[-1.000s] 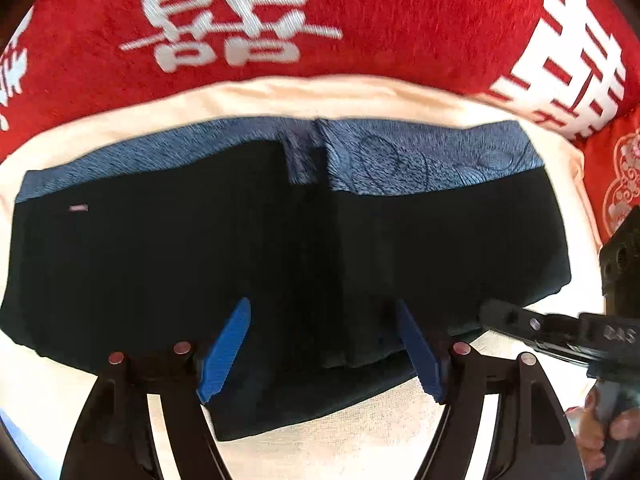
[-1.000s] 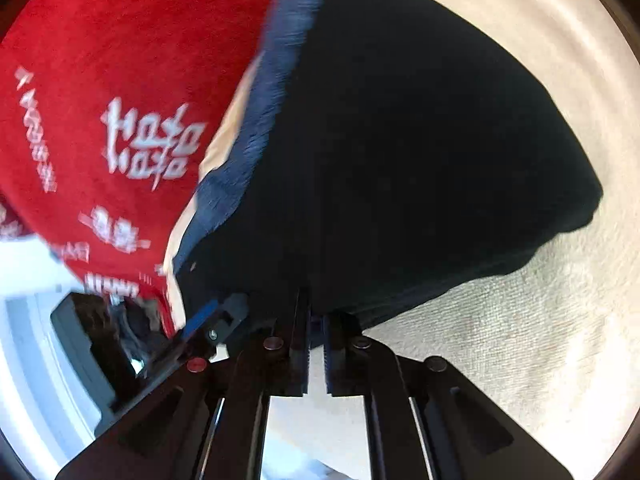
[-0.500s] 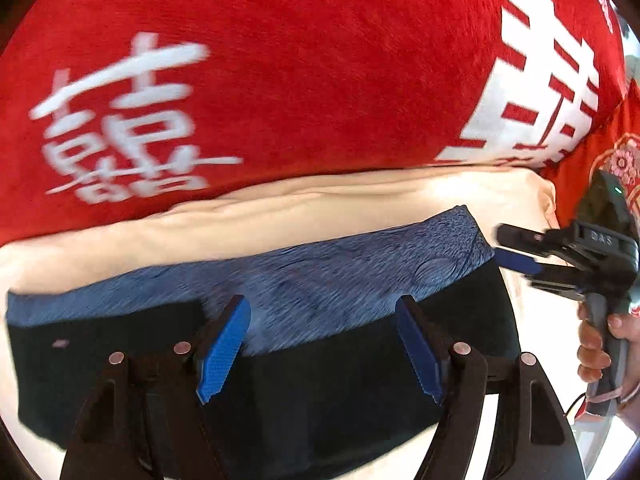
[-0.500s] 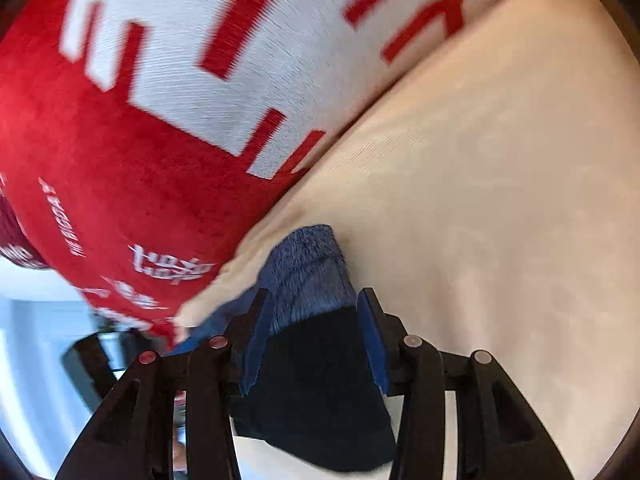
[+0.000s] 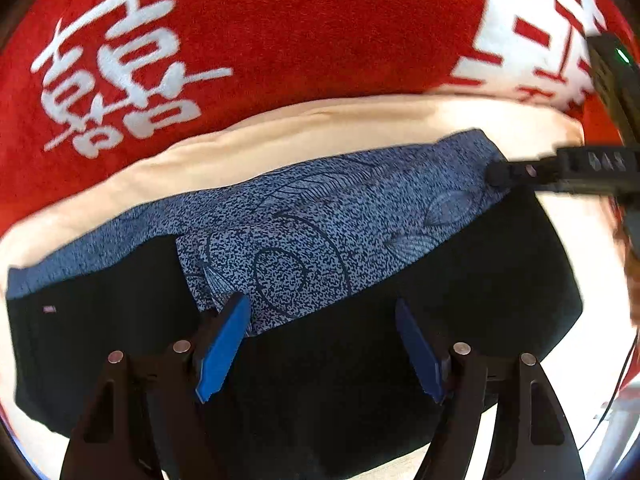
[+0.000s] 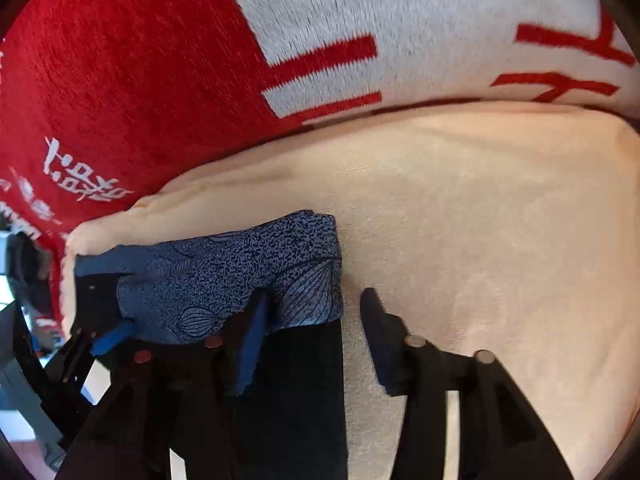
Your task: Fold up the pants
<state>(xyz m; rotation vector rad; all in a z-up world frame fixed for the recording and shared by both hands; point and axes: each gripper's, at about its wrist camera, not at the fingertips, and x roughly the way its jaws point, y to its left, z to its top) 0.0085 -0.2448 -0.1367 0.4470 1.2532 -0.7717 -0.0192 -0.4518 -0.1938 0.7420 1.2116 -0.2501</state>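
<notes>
Black pants (image 5: pixel 460 300) with a blue patterned waistband (image 5: pixel 320 220) lie folded on a cream cloth (image 5: pixel 280 140). My left gripper (image 5: pixel 320 346) hovers open over the middle of the pants, just below the waistband, with nothing pinched. The right gripper (image 5: pixel 496 174) shows at the waistband's right corner. In the right wrist view my right gripper (image 6: pixel 312 336) has its jaws opening. The right edge of the pants (image 6: pixel 308 380) and the waistband's corner (image 6: pixel 240 268) lie between and under its fingers. The pads do not press on the cloth.
A red blanket (image 5: pixel 280 32) with large white characters lies beyond the cream cloth (image 6: pixel 480 220), which stretches to the right of the pants. The left gripper's blue pad (image 6: pixel 110 338) shows at the left of the right wrist view.
My right gripper was shut at the edge of the black fabric; it has let go, opened and moved to the waistband's right corner. My left gripper moved toward the waistband, still open.
</notes>
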